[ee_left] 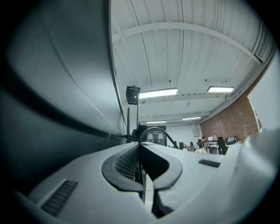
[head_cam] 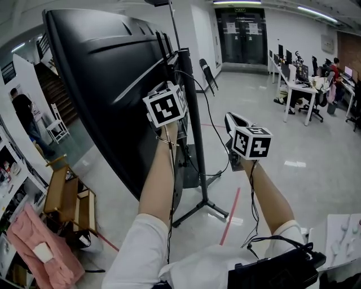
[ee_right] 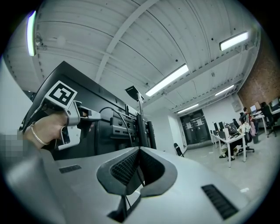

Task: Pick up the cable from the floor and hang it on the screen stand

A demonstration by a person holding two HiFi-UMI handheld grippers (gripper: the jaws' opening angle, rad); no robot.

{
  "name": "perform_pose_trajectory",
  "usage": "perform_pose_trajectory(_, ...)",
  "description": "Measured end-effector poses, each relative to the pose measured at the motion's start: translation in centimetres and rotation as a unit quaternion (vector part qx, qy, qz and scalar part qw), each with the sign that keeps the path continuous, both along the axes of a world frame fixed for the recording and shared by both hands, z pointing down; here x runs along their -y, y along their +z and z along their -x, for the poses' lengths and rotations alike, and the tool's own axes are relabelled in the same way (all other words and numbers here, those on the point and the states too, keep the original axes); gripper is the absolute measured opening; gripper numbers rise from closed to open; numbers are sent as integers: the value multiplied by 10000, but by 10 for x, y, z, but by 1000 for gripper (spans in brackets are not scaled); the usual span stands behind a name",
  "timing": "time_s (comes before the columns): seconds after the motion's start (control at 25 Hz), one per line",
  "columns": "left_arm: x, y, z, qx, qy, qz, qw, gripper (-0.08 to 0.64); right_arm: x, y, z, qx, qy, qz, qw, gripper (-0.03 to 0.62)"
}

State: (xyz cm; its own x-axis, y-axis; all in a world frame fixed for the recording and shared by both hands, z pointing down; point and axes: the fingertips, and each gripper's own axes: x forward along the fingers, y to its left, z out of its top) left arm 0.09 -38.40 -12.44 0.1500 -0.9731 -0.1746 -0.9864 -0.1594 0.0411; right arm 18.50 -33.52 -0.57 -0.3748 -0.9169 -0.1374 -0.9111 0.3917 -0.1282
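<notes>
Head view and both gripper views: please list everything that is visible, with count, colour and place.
screen: one, black, left, on its stand
stand: one, black, centre, on the floor
cable: one, black, thin, between stand and grippers
chair: one, black, by far wall
desks: several, white, far right
floor tape: one strip, red, beside stand foot
left gripper: grey, shut on cable, raised beside screen
right gripper: grey, shut on cable, lower right

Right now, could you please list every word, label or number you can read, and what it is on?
None can be read.
Green sign above the double doors: too small.
Notices on the doors: too small.
Marker cubes: patterns only, no words.
</notes>
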Motion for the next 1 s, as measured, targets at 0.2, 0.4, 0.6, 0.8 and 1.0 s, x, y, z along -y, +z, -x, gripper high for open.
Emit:
perform_pose_trajectory(0.2, 6, -22, 5, 0, -77, -103, 9999, 9, 11, -7, 1, 75, -60, 54, 9999, 18)
perform_pose_trajectory(0.4, 13, -37, 7, 119, -182, -103, 9997, 9, 19, -13, 4, 117, -126, 74, 9998, 18)
perform_pose_trajectory(0.6, 24, -46, 11, 106, -272, -75, 9995, 9, 25, -20, 5, 102, -110, 86, 9999, 18)
perform_pose_trajectory(0.8, 26, -49, 12, 14, -219, -38, 9998, 9, 28, -23, 3, 173, -115, 134, 9997, 18)
perform_pose_trajectory(1.0, 20, -43, 3, -39, -53, -92, 9999, 9, 26, -22, 6, 233, -180, 132, 9995, 18)
